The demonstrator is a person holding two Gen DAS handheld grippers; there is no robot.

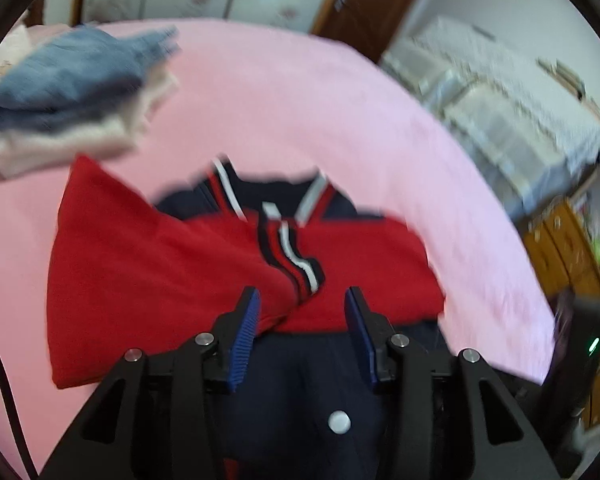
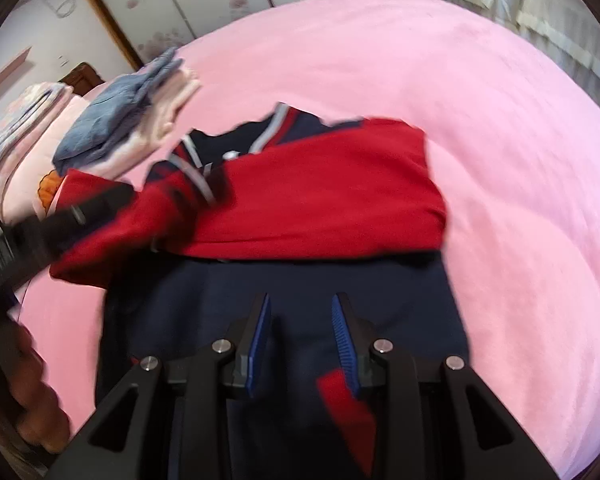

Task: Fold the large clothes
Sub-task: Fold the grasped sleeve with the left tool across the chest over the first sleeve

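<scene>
Red and navy cloth fills my left wrist view: the jacket (image 1: 236, 264) lies flat on the pink bed (image 1: 340, 120), collar away from me, body running straight ahead of my left hand-held gripper (image 1: 302, 300). Its blue pads (image 1: 246, 332) stand partly apart with nothing pressed between them; the striped cuff (image 1: 300, 264) of the folded-in sleeve lies just beyond the tips. A stack of folded clothes (image 1: 76, 88) sits further off to the left. This view alone shows the white snap button (image 1: 339, 422) on the navy front below the jaws.

From the right wrist, my right hand-held gripper (image 2: 300, 308) hangs over the navy lower half of the jacket (image 2: 320, 200), jaws narrow. A red scrap of cloth (image 2: 348, 412) lies against the right pad; whether it is pinched I cannot tell. Only here do I see my left hand-held gripper (image 2: 100, 204) from outside, reaching in at the left over the red sleeve, and my hand (image 2: 32, 400) below it. I judge the hem nearest the right gripper, so the next fold would lift it toward the collar.
</scene>
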